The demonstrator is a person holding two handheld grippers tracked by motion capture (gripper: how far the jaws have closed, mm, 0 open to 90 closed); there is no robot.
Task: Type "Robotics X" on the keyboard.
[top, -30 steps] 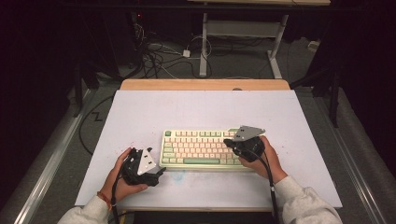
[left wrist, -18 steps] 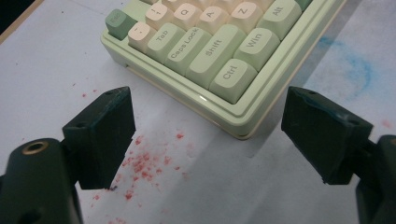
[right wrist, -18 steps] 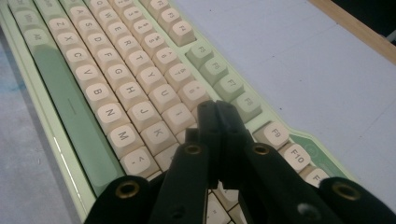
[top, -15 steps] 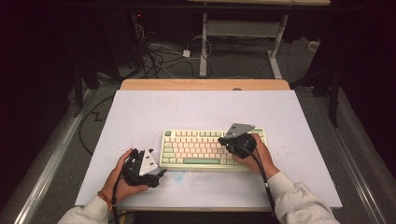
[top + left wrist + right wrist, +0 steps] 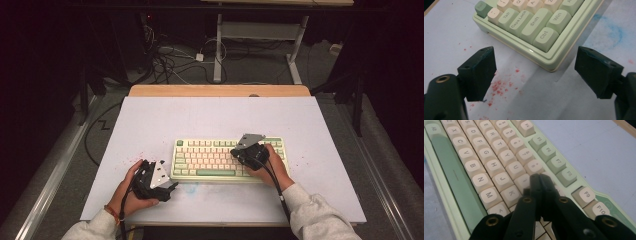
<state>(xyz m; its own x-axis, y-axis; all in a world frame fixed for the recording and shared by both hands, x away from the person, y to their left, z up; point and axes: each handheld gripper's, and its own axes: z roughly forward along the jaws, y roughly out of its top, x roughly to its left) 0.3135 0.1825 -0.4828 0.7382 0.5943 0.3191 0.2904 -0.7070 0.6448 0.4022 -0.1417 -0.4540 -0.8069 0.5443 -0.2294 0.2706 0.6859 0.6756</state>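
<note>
Right gripper view puts the closed right gripper [image 5: 538, 178] over the keyboard [image 5: 210, 156] mid-tabletop, apparently key-pressing (near I), so next needs a straight dab; left gripper [image 5: 535, 72] idles open.

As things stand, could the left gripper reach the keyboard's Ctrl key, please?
Probably yes. The left gripper sits open just off the keyboard corner, with the Ctrl key straight ahead and bare white mat between them.

keyboard [image 5: 499, 170] | edges cropped | right tool [image 5: 539, 178] covers keys
</note>
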